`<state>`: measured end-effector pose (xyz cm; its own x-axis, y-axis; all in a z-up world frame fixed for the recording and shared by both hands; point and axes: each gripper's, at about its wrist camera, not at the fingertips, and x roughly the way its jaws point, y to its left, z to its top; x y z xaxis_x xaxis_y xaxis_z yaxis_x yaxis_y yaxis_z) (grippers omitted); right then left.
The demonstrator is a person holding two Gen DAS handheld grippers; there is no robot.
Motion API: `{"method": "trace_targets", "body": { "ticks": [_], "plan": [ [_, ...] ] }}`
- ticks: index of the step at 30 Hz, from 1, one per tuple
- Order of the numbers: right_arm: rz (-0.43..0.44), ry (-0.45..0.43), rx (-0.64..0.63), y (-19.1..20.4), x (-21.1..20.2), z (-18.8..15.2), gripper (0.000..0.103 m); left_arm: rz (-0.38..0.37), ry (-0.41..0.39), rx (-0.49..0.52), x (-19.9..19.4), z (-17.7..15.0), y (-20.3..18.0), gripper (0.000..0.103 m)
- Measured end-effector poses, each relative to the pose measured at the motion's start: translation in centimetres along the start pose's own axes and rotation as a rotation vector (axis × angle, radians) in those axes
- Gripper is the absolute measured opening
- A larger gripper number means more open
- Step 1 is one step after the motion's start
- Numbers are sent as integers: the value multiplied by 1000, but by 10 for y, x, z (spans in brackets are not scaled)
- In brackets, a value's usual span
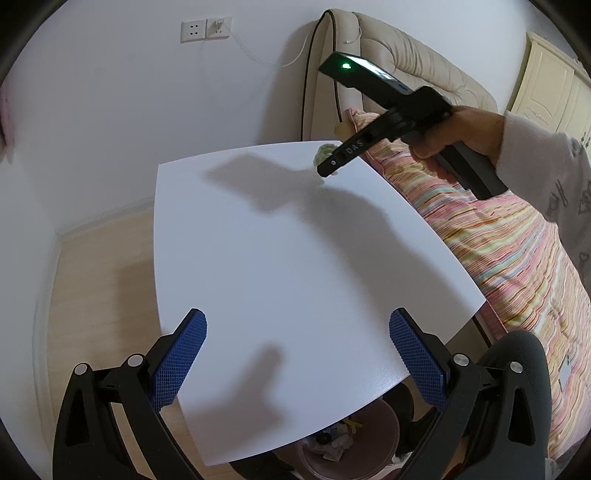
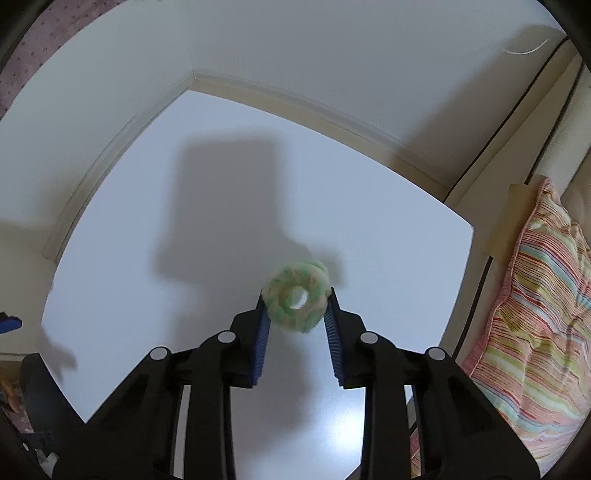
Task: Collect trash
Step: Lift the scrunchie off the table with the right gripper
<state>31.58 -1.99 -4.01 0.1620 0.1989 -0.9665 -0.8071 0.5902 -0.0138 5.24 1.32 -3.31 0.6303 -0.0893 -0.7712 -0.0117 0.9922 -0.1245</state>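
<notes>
white table under both grippers. right gripper clamped on fuzzy green ring, pads pressing both sides. left gripper spread wide, holding nothing.

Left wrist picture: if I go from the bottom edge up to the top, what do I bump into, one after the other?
Trash bin → left gripper → white table → green-and-white ring in the right gripper → wall sockets.
</notes>
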Motion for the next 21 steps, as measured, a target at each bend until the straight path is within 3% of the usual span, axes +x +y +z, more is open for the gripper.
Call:
{"method": "trace_targets", "body": {
  "ticks": [21],
  "plan": [
    [31, -210, 56, 21, -69, -98, 28, 14, -3, 45, -6, 32, -10, 95]
  ]
}}
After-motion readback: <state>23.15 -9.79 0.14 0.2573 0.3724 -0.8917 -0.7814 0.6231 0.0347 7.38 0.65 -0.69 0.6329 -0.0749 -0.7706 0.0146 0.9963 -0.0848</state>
